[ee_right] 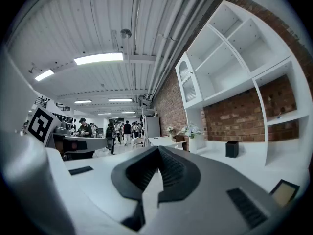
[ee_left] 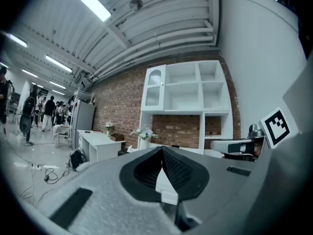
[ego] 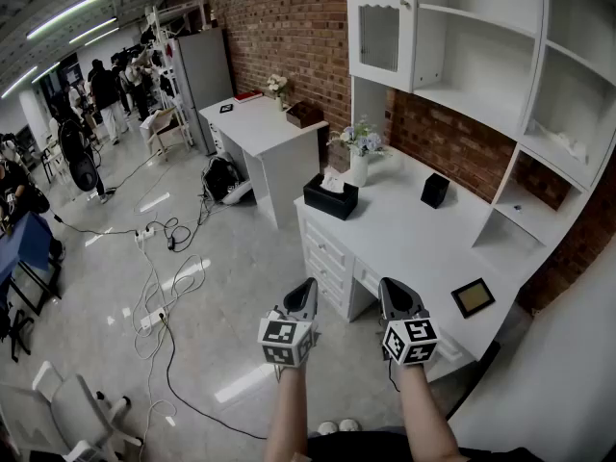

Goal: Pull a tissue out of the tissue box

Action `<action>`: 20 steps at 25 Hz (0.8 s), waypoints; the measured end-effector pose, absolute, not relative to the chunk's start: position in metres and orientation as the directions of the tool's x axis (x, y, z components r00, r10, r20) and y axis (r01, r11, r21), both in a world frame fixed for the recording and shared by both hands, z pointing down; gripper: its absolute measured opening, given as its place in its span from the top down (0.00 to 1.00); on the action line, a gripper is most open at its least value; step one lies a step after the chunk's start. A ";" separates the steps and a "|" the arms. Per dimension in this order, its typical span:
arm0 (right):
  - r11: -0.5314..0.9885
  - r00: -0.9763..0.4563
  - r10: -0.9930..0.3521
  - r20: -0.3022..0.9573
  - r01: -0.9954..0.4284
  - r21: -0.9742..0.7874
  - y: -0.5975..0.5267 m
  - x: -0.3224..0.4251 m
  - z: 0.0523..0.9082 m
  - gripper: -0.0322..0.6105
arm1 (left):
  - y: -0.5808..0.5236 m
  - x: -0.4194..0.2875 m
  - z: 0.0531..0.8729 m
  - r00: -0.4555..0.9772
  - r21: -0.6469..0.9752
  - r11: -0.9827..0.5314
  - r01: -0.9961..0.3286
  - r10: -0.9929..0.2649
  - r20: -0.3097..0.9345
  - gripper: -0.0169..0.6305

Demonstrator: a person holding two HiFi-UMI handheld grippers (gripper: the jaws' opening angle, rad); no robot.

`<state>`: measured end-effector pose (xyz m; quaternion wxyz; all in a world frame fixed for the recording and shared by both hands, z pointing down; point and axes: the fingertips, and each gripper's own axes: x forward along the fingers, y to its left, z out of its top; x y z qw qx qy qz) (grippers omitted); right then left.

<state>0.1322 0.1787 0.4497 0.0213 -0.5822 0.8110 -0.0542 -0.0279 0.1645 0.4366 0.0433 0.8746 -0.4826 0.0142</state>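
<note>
Left gripper (ego: 309,284) and right gripper (ego: 386,286) — jaws pressed together, empty — face the tissue box (ego: 330,197) at 12 o'clock; unbraced, it could lift.

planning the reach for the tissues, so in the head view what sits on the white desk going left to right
tissue box → small black box → flat dark-framed square. The flower vase stands behind the tissue box's right end and overlaps it, so it is left out of the order.
</note>
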 end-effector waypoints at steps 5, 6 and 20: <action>0.317 -0.322 -0.947 0.027 -0.942 -0.111 0.178 0.131 0.450 0.95 | 0.165 -0.026 0.444 0.551 0.064 -0.548 -0.834 -0.831 0.071 0.96; 0.317 -0.322 -0.946 0.026 -0.942 -0.110 0.179 0.131 0.449 0.95 | 0.165 -0.026 0.444 0.552 0.066 -0.548 -0.834 -0.831 0.071 0.96; 0.334 -0.338 -0.941 0.008 -0.931 -0.146 0.194 0.121 0.451 0.95 | 0.179 -0.034 0.455 0.563 0.079 -0.558 -0.826 -0.822 0.085 0.96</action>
